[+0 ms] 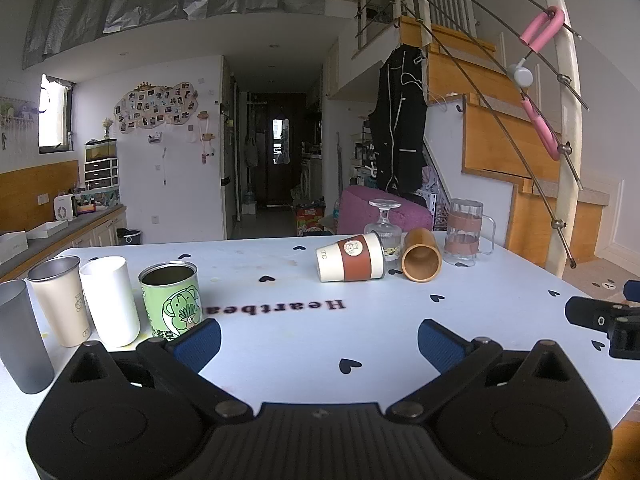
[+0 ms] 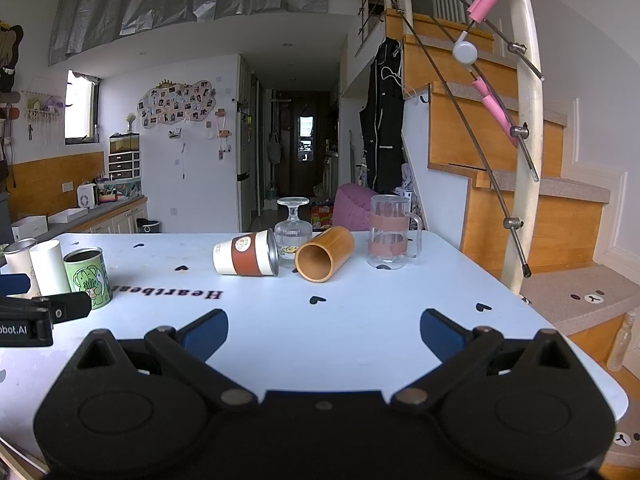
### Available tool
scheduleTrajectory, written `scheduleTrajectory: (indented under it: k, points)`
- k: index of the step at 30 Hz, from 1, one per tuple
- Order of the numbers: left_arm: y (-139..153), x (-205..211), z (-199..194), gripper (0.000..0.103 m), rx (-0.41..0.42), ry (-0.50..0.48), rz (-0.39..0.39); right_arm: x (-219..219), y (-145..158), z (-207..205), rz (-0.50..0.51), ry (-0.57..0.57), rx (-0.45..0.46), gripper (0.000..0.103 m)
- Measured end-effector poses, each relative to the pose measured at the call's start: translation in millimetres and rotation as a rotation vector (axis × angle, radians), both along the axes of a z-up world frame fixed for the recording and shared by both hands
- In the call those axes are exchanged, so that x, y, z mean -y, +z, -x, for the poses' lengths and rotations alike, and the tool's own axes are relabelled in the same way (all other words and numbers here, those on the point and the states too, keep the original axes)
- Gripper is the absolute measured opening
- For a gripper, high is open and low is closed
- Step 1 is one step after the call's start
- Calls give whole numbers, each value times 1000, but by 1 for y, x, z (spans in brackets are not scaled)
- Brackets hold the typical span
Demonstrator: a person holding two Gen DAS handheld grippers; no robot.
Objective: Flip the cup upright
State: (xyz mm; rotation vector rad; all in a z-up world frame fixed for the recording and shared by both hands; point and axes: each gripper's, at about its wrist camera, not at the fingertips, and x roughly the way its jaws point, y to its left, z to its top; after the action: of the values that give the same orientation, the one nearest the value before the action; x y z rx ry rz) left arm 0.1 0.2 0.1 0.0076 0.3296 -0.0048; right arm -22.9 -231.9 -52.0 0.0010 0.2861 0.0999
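Both jaws spread wide, holding nothing. Left gripper (image 1: 318,334) and right gripper (image 2: 324,330) hover short of the work. Sleeved cup (image 2: 246,258) and bamboo cup (image 2: 324,254) lie sideways ahead of the jaws (either may be the target); approach pending.

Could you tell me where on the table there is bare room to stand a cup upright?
The widest bare patch lies between the green can and the tipped sleeved cup, around the Heartbeat lettering. It is crowded at the far right around the bamboo cup, inverted glass and mug.
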Motion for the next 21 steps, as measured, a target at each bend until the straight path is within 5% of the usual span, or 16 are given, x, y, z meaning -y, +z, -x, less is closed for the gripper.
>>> scheduleTrajectory:
  k: [21]
  points:
    - [0, 0, 0, 103, -1, 1, 1, -5, -1, 2, 5, 6, 0, 103]
